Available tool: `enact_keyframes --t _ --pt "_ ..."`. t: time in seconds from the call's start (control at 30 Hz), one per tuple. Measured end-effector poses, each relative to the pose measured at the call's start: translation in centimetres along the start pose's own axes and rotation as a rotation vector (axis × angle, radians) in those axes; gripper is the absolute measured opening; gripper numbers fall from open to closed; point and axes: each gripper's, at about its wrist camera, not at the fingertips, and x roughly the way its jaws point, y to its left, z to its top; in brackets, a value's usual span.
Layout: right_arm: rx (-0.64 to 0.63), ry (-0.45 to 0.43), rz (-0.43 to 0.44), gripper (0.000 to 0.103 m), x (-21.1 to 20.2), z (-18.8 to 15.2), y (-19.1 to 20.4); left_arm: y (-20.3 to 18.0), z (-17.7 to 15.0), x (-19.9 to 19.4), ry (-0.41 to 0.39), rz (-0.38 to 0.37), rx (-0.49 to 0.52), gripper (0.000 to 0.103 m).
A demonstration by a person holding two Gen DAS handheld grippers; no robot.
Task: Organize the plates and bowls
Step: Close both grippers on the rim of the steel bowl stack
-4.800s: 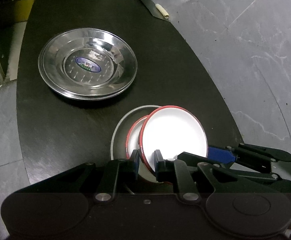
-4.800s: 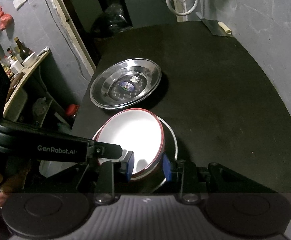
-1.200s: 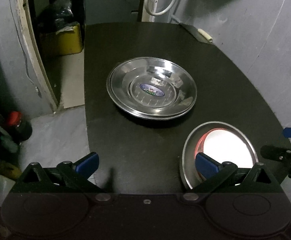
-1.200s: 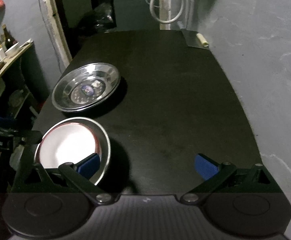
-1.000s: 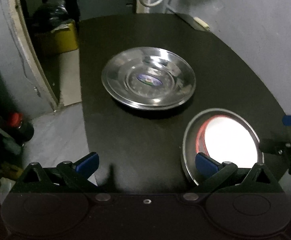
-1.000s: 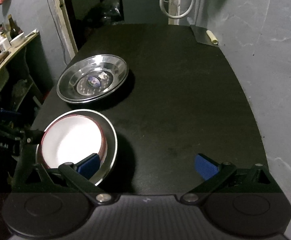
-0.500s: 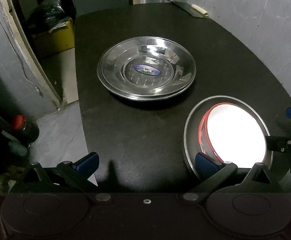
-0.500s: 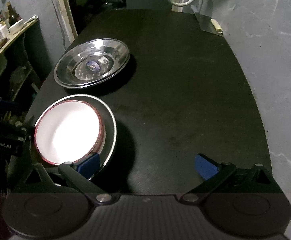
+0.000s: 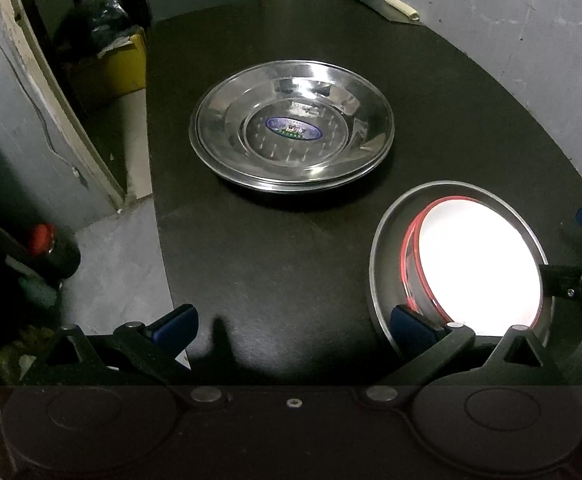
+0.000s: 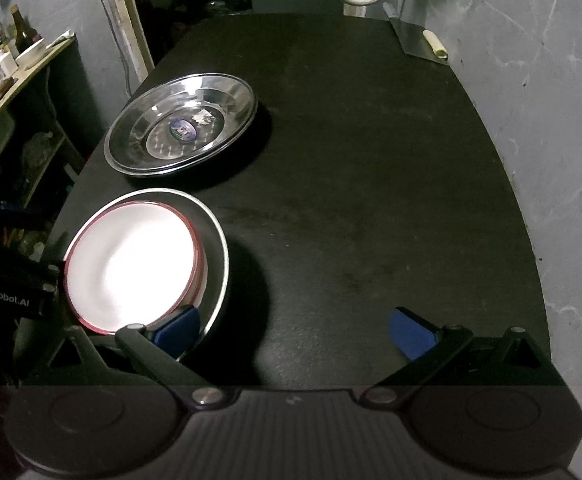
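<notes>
Left gripper (image 9: 291, 326) and right gripper (image 10: 293, 330) both spread wide, empty. Glossy white red-rimmed bowls (image 9: 479, 268) nested in round steel bowl (image 9: 383, 240); stacked shiny steel plates (image 9: 291, 132) behind, on matte black table (image 9: 271, 240).

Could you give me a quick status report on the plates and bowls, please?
Both grippers, left and right, open and empty. White bowls nested in steel bowl; steel plates stacked beyond. Nothing in the way.

Each hand-held gripper (image 9: 291, 326) is black plastic with blue finger pads (image 10: 411, 332), silver pivot screws, and white "GenRobot.AI" lettering on one side.
</notes>
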Motion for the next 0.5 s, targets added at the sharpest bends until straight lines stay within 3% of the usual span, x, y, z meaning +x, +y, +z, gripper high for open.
enact_keyframes --t 0.27,0.5 --pt "0.002 -0.003 0.005 0.102 0.11 0.04 -0.13 0.41 -0.04 0.21 0.01 -0.017 -0.022 0.102" --pt "-0.007 -0.022 0.042 0.088 -0.36 -0.14 -0.08 1.0 -0.14 0.35 0.019 -0.065 -0.07 0.095"
